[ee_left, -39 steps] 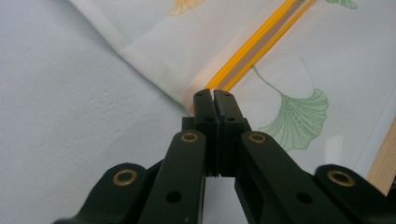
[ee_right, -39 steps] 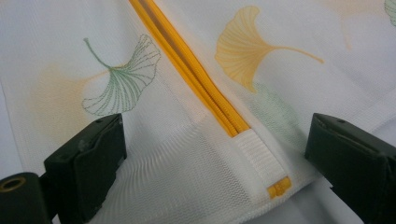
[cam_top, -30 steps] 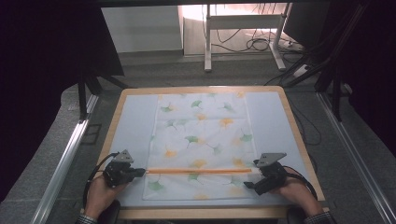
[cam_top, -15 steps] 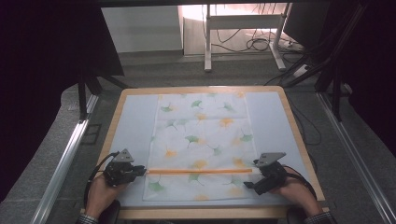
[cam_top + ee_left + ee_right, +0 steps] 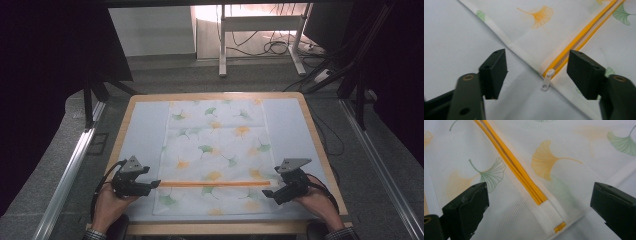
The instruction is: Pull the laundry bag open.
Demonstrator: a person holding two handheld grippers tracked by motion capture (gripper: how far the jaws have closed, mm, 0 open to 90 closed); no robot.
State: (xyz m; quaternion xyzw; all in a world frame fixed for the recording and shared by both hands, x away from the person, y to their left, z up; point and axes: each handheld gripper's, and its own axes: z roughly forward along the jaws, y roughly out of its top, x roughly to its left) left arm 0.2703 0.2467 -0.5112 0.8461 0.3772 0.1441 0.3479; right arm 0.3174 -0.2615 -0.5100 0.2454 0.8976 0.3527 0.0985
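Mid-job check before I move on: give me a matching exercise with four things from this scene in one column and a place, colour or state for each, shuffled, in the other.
Things:
1. zip pull
2. zip
3. left gripper
4. pillowcase

Descriptions:
A. orange, running between the two grippers
B. white with green and orange leaves, flat on the table
C. small and white, at the zip's end by the pillowcase's edge
D. jaws apart, having just been opening, astride the zip pull without touching it

Pairs: 1-C, 2-A, 3-D, 4-B
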